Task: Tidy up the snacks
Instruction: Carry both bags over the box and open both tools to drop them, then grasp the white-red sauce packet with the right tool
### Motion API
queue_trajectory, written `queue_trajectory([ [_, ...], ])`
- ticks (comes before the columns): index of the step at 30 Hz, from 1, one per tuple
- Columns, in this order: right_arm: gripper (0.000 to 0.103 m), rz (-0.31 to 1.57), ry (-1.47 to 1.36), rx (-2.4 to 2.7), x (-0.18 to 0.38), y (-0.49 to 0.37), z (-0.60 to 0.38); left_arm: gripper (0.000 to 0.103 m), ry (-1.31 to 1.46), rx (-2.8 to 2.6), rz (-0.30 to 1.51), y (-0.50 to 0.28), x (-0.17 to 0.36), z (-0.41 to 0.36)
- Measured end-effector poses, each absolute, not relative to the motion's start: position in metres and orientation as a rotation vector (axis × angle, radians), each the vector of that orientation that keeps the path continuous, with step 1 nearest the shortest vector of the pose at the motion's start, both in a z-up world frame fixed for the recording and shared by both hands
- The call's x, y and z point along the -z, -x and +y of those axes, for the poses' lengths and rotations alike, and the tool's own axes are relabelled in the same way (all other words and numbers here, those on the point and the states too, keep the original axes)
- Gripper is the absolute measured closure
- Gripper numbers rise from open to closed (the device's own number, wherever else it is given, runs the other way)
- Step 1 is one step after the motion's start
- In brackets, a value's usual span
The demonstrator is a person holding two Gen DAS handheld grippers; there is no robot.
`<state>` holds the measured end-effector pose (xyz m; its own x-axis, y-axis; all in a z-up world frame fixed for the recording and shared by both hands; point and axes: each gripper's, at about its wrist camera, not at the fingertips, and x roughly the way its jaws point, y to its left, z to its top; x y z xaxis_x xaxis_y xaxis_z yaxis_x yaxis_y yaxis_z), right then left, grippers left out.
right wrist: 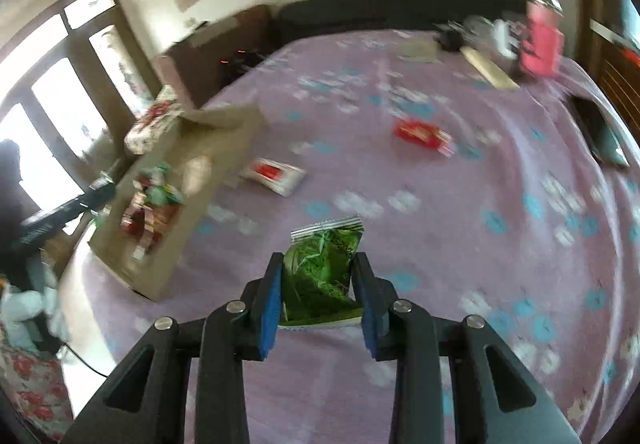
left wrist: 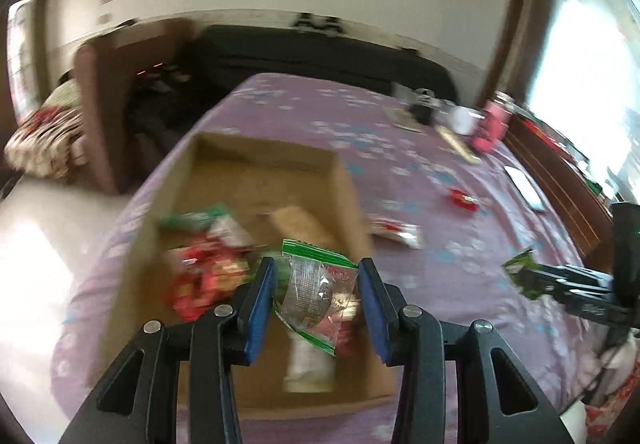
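We see a purple flowered tablecloth carrying a cardboard box left of the right jaws, a white-and-red packet ahead, a red packet beyond, and a pink container far ahead.

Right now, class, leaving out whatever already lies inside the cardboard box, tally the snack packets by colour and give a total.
Green packet, in the right gripper: 1
Clear packet with green edges, in the left gripper: 1
Red packet, on the bedspread: 1
White-and-red packet, on the bedspread: 1
Total: 4
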<state>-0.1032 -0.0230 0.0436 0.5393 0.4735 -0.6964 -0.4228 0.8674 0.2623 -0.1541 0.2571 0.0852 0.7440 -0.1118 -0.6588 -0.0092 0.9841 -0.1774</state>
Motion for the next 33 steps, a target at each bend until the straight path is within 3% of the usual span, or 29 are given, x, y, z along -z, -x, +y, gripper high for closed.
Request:
queue_trajectory([
  [9, 0.07, 0.866, 0.043, -0.714, -0.05, 0.09, 0.102, 0.057, 0.193, -0.088, 0.773, 0.151, -0.056, 0.297],
  [15, 0.07, 0.889, 0.097, -0.722, -0.038, 0.063, 0.166, 0.04, 0.13, -0.188, 0.765, 0.151, -0.051, 0.304],
  [17, 0.07, 0.898, 0.114, -0.708, -0.033, 0.053, 0.179, 0.029, 0.097, -0.218, 0.753, 0.153, -0.052, 0.304],
  [21, 0.069, 0.88, 0.161, -0.684, -0.03, 0.046, 0.196, 0.023, 0.048, -0.248, 0.734, 0.157, -0.054, 0.301],
  [26, 0.057, 0.849, 0.176, -0.689, -0.037, 0.045, 0.202, 0.017, 0.024, -0.254, 0.727, 0.158, -0.058, 0.295],
  [33, 0.053, 0.811, 0.106, -0.643, -0.056, 0.034, 0.155, 0.015, 0.005, -0.238, 0.71, 0.16, -0.066, 0.282],
])
